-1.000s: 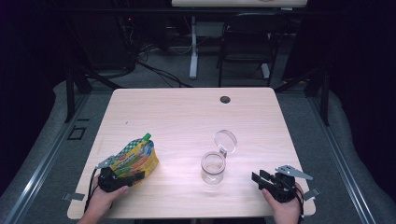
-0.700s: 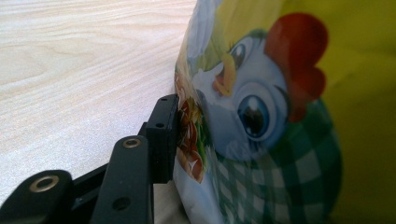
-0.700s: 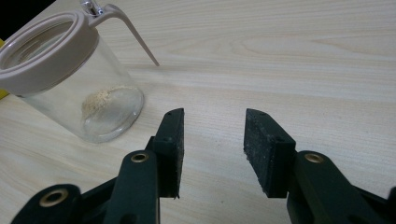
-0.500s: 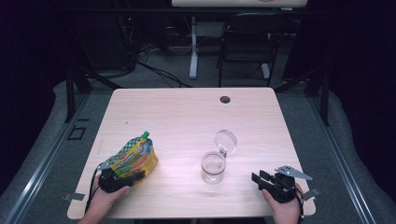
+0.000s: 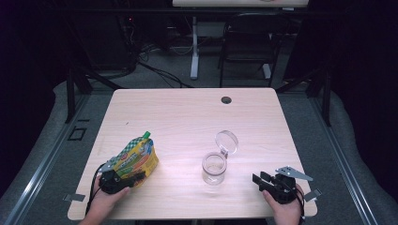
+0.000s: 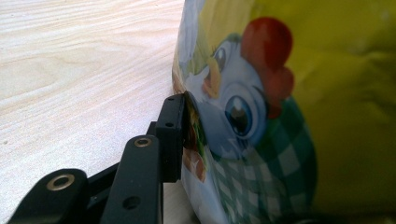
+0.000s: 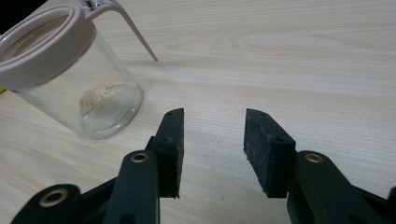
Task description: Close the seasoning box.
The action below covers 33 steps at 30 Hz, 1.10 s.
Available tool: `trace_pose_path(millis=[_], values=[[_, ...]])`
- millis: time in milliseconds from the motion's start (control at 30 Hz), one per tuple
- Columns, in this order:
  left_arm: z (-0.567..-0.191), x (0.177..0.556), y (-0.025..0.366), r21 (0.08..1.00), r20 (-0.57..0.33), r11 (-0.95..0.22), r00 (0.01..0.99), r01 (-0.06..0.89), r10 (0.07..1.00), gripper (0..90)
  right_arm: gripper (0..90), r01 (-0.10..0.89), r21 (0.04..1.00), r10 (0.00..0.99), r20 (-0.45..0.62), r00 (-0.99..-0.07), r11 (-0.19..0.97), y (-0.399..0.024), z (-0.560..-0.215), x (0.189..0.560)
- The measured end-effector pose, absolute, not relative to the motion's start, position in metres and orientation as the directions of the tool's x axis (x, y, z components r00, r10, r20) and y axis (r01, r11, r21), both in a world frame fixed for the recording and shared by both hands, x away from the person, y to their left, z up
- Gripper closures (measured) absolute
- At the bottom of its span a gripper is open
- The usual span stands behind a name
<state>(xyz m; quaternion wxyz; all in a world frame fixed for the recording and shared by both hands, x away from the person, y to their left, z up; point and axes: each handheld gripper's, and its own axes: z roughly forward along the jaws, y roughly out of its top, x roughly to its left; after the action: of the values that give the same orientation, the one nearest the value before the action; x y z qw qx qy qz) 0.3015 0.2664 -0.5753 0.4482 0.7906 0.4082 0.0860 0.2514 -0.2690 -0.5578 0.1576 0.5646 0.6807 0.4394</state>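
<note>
A yellow and green snack pouch (image 5: 138, 157) with a cartoon hen on it lies on the wooden table (image 5: 187, 117) at the front left. My left gripper (image 5: 129, 176) has it between its jaws, which have just been closing. One of its pads (image 6: 173, 135) presses into the pouch (image 6: 280, 116); the other jaw is hidden behind it. A small clear jar (image 5: 214, 168) stands near the front middle with its hinged lid (image 5: 226, 140) flipped up. My right gripper (image 5: 260, 180) rests open at the front right. Its jaws (image 7: 214, 149) hold nothing, and the jar (image 7: 79, 84), holding a little beige powder, is to their left.
A dark cable hole (image 5: 226, 100) sits near the table's far edge. Behind the table stand a black chair (image 5: 248, 42) and a white desk leg (image 5: 194, 51) with cables on the floor. The table's front edge runs just under both hands.
</note>
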Motion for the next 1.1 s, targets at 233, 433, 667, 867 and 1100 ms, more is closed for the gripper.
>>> trace_pose_path(millis=[233,433,667,867,1100], values=[[-0.5715,0.3004,0.2679,0.789,-0.227,-0.264,0.662,0.555,0.714,64.0,58.5,0.628,0.778,0.908,0.280,-0.313,-0.023,-0.2684,-0.5580,0.2516],[-0.5703,0.2996,0.2675,0.793,-0.221,-0.267,0.668,0.547,0.711,64.5,58.4,0.629,0.778,0.908,0.278,-0.313,-0.021,-0.2684,-0.5578,0.2515],[-0.5726,0.3000,0.2668,0.782,-0.238,-0.269,0.668,0.563,0.705,64.5,58.5,0.628,0.778,0.908,0.278,-0.313,-0.022,-0.2679,-0.5578,0.2518],[-0.5733,0.2998,0.2643,0.774,-0.243,-0.280,0.674,0.568,0.697,64.3,58.4,0.627,0.779,0.909,0.279,-0.311,-0.024,-0.2681,-0.5579,0.2517],[-0.5742,0.3033,0.2670,0.780,-0.295,-0.234,0.671,0.581,0.681,56.6,58.4,0.627,0.778,0.909,0.278,-0.312,-0.023,-0.2680,-0.5579,0.2518]])
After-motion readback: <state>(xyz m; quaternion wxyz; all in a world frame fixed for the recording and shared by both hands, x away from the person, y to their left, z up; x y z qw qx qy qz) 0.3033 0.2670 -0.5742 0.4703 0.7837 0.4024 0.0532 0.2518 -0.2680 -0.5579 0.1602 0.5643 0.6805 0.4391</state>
